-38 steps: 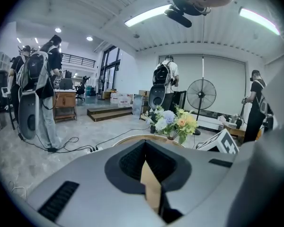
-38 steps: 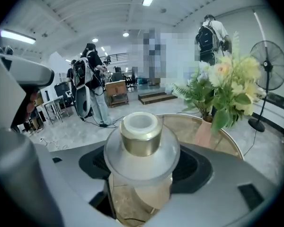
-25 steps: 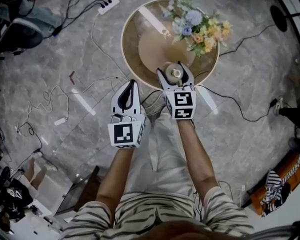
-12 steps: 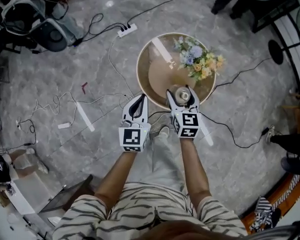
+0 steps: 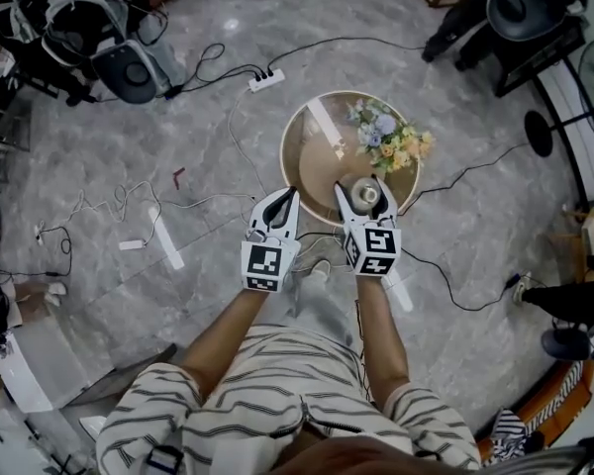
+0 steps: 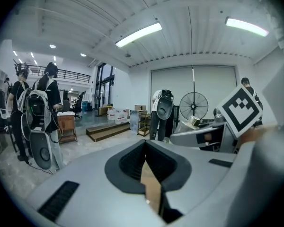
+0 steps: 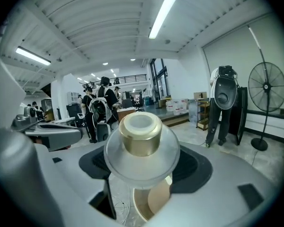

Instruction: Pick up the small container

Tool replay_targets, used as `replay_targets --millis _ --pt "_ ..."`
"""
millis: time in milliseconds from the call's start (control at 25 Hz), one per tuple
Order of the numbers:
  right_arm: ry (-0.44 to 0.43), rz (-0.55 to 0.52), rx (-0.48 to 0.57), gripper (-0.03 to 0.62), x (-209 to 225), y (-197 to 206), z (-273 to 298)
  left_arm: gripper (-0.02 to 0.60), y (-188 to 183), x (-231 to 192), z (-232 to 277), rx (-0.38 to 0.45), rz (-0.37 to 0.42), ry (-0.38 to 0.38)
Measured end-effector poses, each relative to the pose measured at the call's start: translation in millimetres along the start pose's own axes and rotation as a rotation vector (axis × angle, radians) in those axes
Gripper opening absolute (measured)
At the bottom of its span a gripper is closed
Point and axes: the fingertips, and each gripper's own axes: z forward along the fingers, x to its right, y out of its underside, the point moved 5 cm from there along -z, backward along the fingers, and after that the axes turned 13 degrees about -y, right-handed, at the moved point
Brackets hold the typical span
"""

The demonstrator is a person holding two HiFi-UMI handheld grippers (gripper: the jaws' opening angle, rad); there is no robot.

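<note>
The right tongs [image 5: 364, 192] are clenched on the small container [image 7: 141, 148], a clear rounded pot with a gold cap. Its wide body sits between the two jaws and the cap points up and away from the person. The container hangs in the air over the near edge of the round bench [image 5: 312, 156], clear of its brown top. The left tongs [image 5: 290, 197] are just to the left of the right ones, outside the near-left rim of the bench, their jaws closed together with nothing between them. A bunch of flowers [image 5: 388, 142] stands on the far right part of the bench. Beyond the bench's far-left side, a white power strip [image 5: 265, 79] lies on the grey floor.
</note>
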Motion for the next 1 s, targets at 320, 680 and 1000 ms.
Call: replay_targets --millis 320,680,1000 --pt "-0.011 -0.01 0.028 0.342 -20.8 -43.1 -18.4 0.0 -36.2 -8.7 -10.6 0.025 -0.009 0.017" --pt "-0.007 -0.051 0.08 0.342 -45.4 -77.9 -41.4 0.0 -71.9 -7.0 -30.5 0.117 0.009 0.046" --pt "-0.001 -0.093 0.123 0.342 -68.1 -94.7 -42.3 0.0 -86.1 -25.0 -38.7 0.179 0.005 0.057"
